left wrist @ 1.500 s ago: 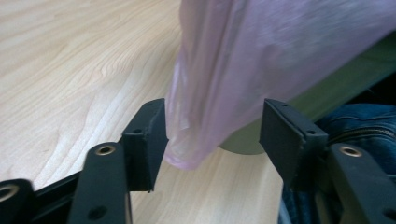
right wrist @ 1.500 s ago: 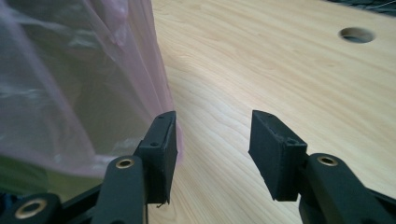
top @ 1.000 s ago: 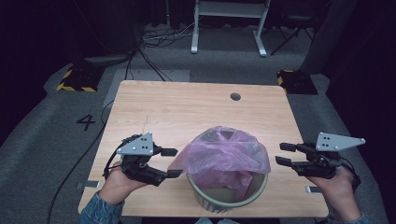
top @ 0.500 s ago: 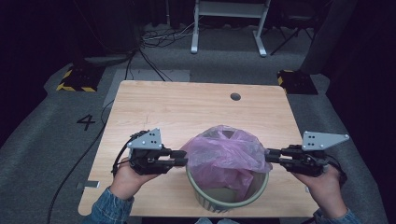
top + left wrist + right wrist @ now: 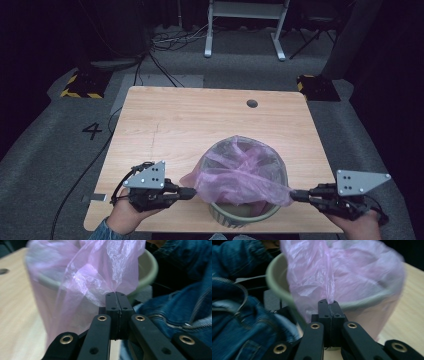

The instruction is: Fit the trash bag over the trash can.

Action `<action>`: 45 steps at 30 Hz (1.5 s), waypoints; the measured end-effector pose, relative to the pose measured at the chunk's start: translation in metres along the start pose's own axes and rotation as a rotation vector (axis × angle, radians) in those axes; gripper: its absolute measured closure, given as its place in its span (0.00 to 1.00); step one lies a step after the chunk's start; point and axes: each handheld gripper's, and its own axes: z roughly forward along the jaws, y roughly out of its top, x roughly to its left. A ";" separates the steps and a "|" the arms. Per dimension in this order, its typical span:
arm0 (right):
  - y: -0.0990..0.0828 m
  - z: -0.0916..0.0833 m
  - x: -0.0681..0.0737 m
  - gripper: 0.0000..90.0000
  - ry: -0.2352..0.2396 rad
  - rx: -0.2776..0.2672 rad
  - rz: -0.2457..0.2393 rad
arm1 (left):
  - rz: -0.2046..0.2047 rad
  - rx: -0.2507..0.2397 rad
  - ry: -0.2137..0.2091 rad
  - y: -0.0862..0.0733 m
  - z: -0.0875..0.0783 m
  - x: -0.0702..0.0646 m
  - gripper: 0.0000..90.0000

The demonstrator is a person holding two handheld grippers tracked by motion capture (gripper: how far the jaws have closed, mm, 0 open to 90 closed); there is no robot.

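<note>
Your left tool has its jaws pressed together on a fold of the pink plastic bag, gripping it just ahead of the tips, on the bag's left edge. In the left gripper view the thin film bunches into the closed jaws and fans upward and away from them. Directly beyond the tool stands the pale green bin, with the bag draped down its outer wall.

Your right tool is likewise clamped on the bag, at the opposite edge, where the film is drawn out into a taut point. In the right gripper view a narrow twisted strip of the bag rises straight out of the shut jaws, and the bin sits just beyond, its rim curving away to the tool's left.

Between your two tools, the bag stretches across the mouth of the bin, which stands on the wooden tabletop near its front edge. Your denim sleeve lies to the right tool's left.
</note>
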 end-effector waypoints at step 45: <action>-0.063 0.039 -0.029 0.38 -0.036 -0.046 0.124 | -0.015 0.088 0.153 -0.031 0.047 0.000 0.52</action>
